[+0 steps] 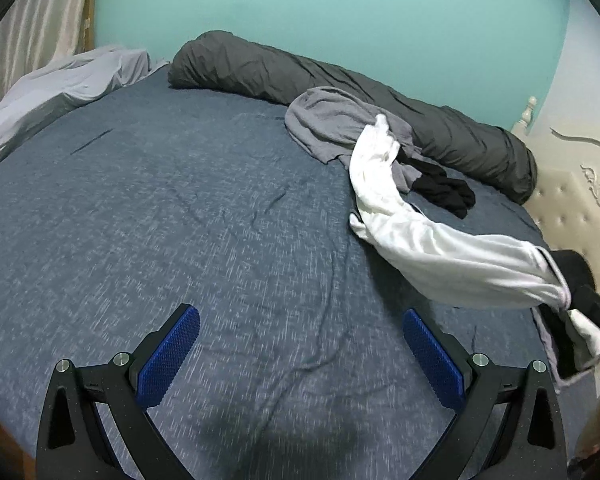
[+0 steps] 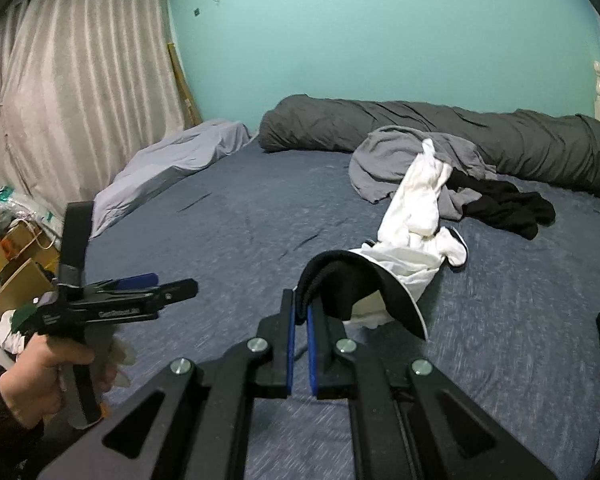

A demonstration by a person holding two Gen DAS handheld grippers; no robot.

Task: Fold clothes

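Shirt [image 2: 414,216] white, black-trimmed; stretched, crumpled.

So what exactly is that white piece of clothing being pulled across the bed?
The white garment looks like a soft knit top with a black-trimmed edge. It is stretched out long and rumpled across the blue bedsheet. Its near end is pinched in the right gripper, lifted off the bed. Its far end lies on the grey garment, beside the black clothes.

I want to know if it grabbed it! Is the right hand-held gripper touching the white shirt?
Touching. The right wrist view shows the right hand-held gripper shut, with the dark-trimmed edge of the white shirt pinched between its blue pads.
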